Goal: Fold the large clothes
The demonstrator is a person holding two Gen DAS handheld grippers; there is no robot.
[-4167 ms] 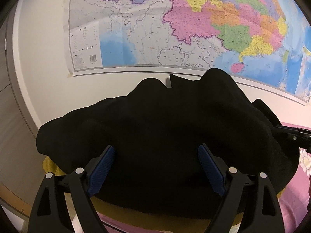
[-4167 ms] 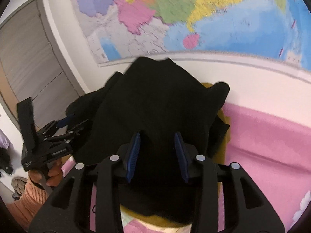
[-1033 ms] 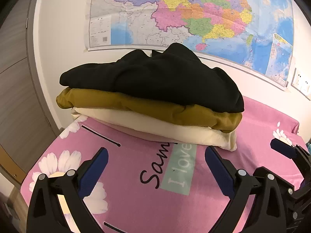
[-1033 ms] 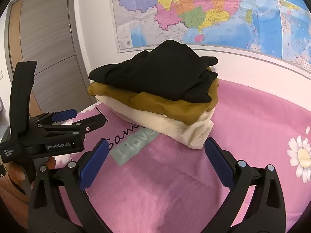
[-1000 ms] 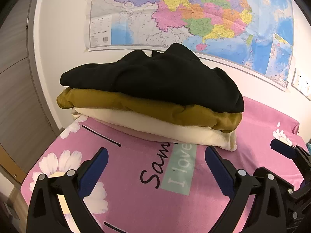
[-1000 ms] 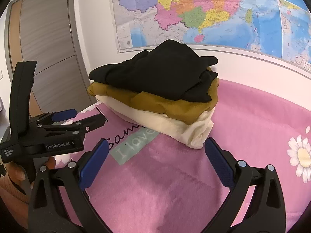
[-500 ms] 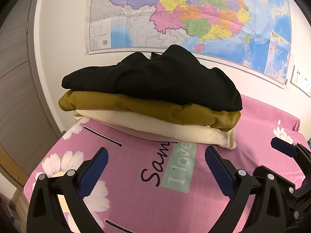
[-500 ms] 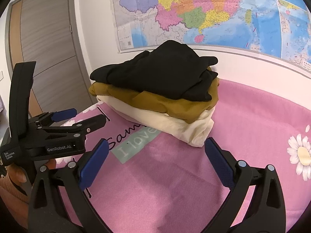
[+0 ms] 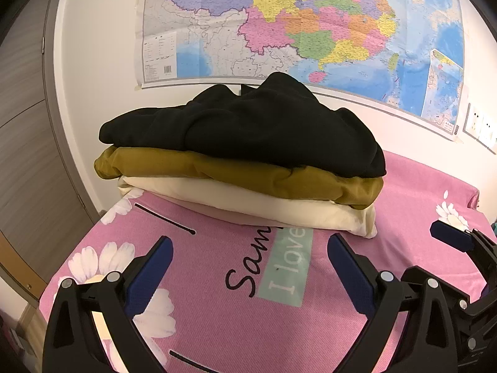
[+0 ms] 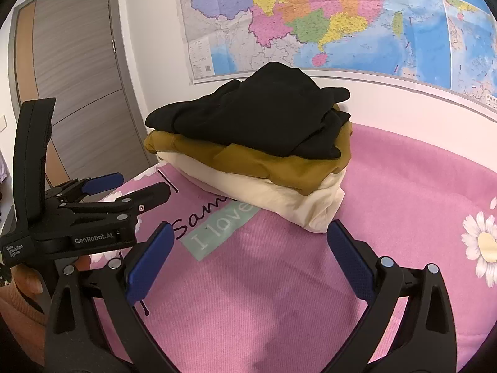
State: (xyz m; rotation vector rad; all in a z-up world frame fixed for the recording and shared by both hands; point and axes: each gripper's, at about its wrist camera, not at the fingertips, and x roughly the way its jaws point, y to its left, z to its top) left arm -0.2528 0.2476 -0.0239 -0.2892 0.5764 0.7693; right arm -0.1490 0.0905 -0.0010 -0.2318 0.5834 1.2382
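A stack of three folded garments rests on the pink bed cover by the wall: a black garment point(image 9: 248, 130) point(image 10: 257, 115) on top, a mustard one point(image 9: 242, 174) point(image 10: 264, 161) under it, a cream one point(image 9: 264, 205) point(image 10: 279, 195) at the bottom. My left gripper point(image 9: 248, 248) point(image 10: 133, 183) is open, back from the stack over the cover, holding nothing. My right gripper point(image 10: 248, 242) is open too, nothing between its blue pads; its fingertips point(image 9: 447, 237) show at the right of the left wrist view.
A pink bed cover point(image 9: 217, 326) point(image 10: 403, 211) with daisies and printed lettering spreads in front of the stack. A large wall map point(image 9: 310, 25) point(image 10: 341, 15) hangs behind it. A grey wooden door point(image 10: 77, 62) stands left, past the bed's edge. A hand point(image 10: 25, 283) holds the left gripper.
Earlier both grippers were right at the black garment, the right one nearly shut on it. Now both are open and pulled back; the stack lies still. Little has moved in the last second.
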